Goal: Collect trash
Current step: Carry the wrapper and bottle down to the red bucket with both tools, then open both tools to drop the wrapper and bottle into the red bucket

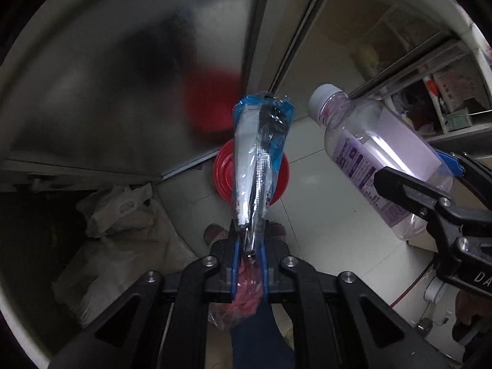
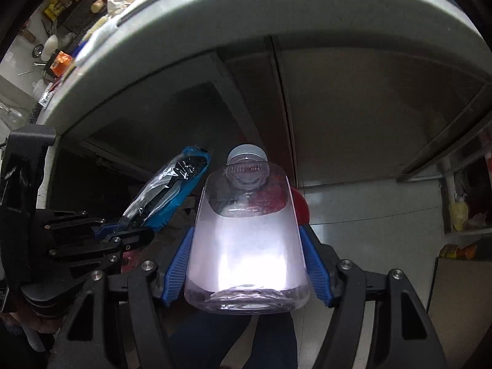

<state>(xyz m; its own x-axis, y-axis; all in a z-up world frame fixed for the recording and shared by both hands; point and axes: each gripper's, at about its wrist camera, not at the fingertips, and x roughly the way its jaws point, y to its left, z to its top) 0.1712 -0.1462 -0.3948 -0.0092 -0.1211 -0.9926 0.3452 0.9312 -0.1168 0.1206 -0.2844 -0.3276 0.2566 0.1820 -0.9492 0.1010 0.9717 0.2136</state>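
Observation:
My left gripper (image 1: pixel 250 240) points down and is shut on a crumpled blue and silver plastic wrapper (image 1: pixel 261 153), which sticks out past the fingertips. Pink plastic bunches behind the pads. On the tiled floor right below the wrapper stands a round red container (image 1: pixel 222 169). At the right, my right gripper (image 1: pixel 430 178) is shut on a clear bottle (image 1: pixel 384 153) with a purple label and a white cap. In the right wrist view the bottle (image 2: pixel 246 230) sits between the blue pads (image 2: pixel 316 264) of the right gripper (image 2: pixel 246 233), cap pointing away. The left gripper (image 2: pixel 123 230) holds the wrapper (image 2: pixel 172 193) beside it.
A steel counter edge (image 2: pixel 276 15) runs overhead, with steel cabinet doors (image 1: pixel 92 92) below it. A pale sack (image 1: pixel 117 224) lies on the floor at the left. A person's shoes (image 1: pixel 213 233) stand near the red container. Cluttered shelves (image 1: pixel 446 92) are at the right.

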